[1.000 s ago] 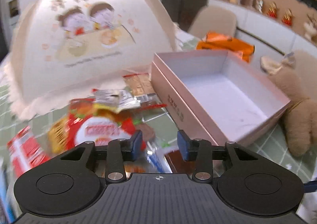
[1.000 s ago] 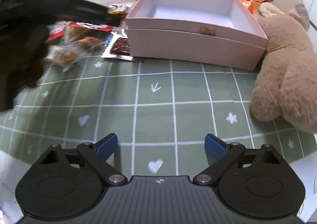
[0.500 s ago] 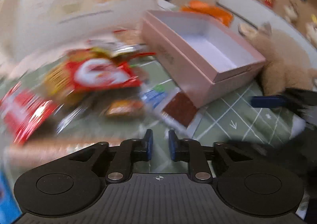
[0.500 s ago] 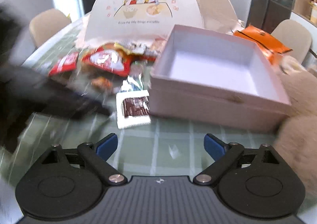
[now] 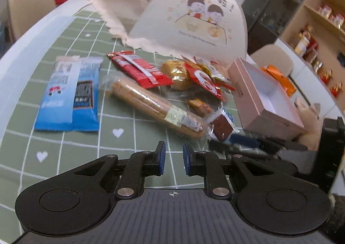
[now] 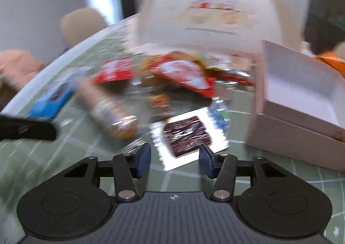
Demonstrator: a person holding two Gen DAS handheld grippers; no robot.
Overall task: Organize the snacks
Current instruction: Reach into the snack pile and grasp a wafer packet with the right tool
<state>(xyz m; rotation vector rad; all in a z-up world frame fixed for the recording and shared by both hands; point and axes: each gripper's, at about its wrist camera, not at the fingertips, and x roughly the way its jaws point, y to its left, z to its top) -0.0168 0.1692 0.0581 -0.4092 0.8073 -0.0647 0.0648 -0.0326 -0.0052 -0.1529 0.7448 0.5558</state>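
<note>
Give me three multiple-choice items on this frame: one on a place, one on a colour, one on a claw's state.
1. Where is the pink box relative to the snack pile in the left wrist view?
A. right of it
B. left of it
C. under it

2. What colour is the flat packet lying at the left end of the snacks?
A. green
B. blue and white
C. black

3. What is the left claw doing?
A. gripping a red wrapper
B. spread wide over the box
C. shut on nothing

Answers: 1 A, the box sits at the right edge of the pile. 2 B, its wrapper is blue with a white panel. 3 C, only bare tablecloth shows between its pads.
</note>
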